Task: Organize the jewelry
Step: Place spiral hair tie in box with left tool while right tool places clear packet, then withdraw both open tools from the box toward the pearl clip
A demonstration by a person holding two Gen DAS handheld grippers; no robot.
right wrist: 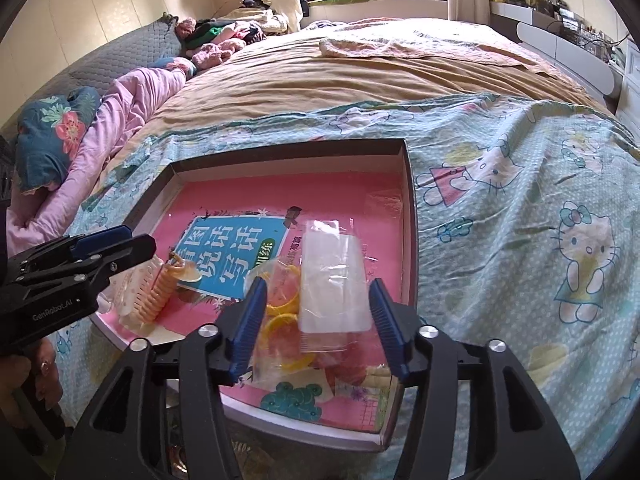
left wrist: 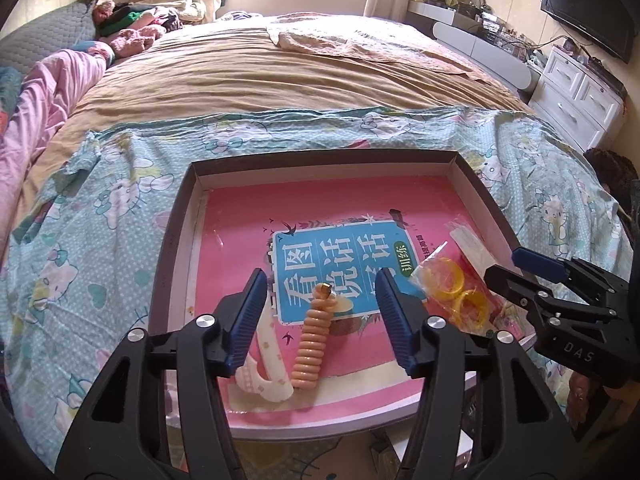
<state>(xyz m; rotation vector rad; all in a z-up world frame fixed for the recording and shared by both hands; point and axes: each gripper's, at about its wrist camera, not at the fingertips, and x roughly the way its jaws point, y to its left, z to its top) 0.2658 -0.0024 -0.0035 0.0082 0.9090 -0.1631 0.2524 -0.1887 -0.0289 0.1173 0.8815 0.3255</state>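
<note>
A shallow dark-rimmed box (left wrist: 182, 216) (right wrist: 409, 216) lies on the bed with a pink book (left wrist: 332, 208) (right wrist: 280, 196) inside. A peach coiled hair tie (left wrist: 310, 344) (right wrist: 160, 294) and a white comb-like clip (left wrist: 264, 376) (right wrist: 134, 292) lie near its front left. A clear bag of yellow rings (left wrist: 452, 284) (right wrist: 282, 308) and a clear flat packet (left wrist: 474, 250) (right wrist: 332, 280) lie at the front right. My left gripper (left wrist: 320, 320) (right wrist: 136, 244) is open over the hair tie. My right gripper (right wrist: 316, 324) (left wrist: 504, 268) is open around the bag and packet.
The box sits on a blue Hello Kitty sheet (left wrist: 100, 216) (right wrist: 520, 200) over a tan blanket (left wrist: 280, 72). Pink bedding and clothes (right wrist: 120, 112) pile at the left. White drawers (left wrist: 580, 96) and a TV (left wrist: 588, 8) stand at the right.
</note>
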